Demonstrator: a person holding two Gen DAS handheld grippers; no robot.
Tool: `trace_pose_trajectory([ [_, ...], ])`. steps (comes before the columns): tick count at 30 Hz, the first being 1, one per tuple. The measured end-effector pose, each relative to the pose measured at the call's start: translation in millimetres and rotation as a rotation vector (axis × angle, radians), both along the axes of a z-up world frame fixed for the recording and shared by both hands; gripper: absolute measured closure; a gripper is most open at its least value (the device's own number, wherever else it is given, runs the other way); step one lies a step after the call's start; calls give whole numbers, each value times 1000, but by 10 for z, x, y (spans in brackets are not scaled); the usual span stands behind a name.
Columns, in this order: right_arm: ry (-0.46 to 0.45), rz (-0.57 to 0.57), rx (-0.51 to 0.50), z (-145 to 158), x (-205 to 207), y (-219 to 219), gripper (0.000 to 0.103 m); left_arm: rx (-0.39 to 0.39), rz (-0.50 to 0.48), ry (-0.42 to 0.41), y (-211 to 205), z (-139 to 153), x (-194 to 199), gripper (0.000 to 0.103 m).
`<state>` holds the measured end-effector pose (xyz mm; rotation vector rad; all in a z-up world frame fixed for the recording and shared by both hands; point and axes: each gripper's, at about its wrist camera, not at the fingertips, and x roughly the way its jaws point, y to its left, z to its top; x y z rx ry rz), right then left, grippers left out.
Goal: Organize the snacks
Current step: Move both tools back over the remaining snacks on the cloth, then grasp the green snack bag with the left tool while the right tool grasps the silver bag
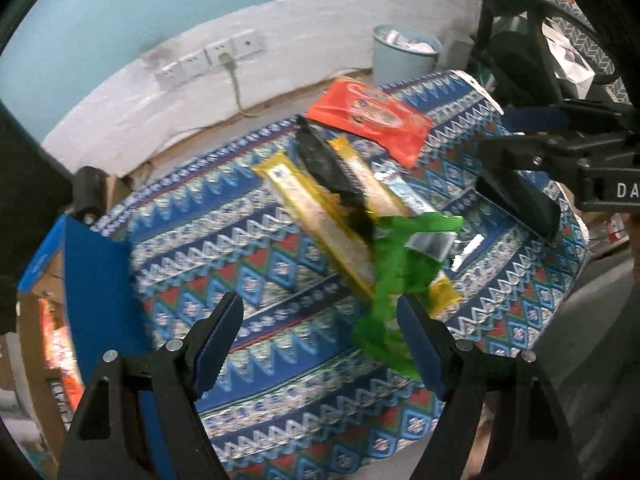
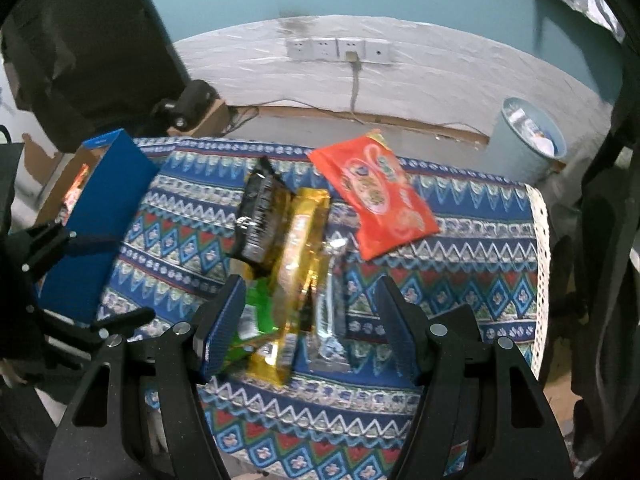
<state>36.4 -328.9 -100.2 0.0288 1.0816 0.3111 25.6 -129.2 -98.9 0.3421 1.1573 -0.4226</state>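
You're working over a table (image 1: 280, 216) covered in a blue patterned cloth (image 2: 460, 280); it's filling most of both views.

Blue box (image 2: 100, 216) is standing open at the cloth's 9 o'clock edge, with orange packets showing inside in the left wrist view. Bin (image 2: 528, 140) is sitting on the floor past the table at 1 o'clock in the right view.

Snacks are lying in a loose pile mid-cloth:
- Orange pack (image 1: 372, 120) is lying flat at 12 to 1 o'clock of the pile, apart from the rest.
- Gold packs (image 2: 300, 280) are running lengthwise through the middle, overlapping.
- Black pack (image 2: 258, 220) is leaning on the gold ones at their 10 o'clock side.
- Green pack (image 1: 396, 272) is lying crumpled at the pile's near end, partly under the gold.
- Clear silver wrapper (image 2: 330, 312) is lying just beside the gold at 3 o'clock.

Your left gripper (image 1: 320, 344) is hovering jaws apart, nothing between the pads; green pack is sitting just off its right finger. Your right gripper (image 2: 310, 326) is also spread wide and holding nothing, framing the pile's near end from above; whether it's touching is unclear. It's also showing at 3 o'clock in the left view.
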Motion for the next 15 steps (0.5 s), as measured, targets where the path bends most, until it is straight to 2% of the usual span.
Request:
trace_pose_trajectory([
  [7, 45, -35, -14, -233, 29, -189, 36, -70, -41, 74, -254, -134, 10, 21],
  [15, 85, -40, -30, -417, 18, -270, 36, -34, -73, 142, -490, -462, 22, 20],
])
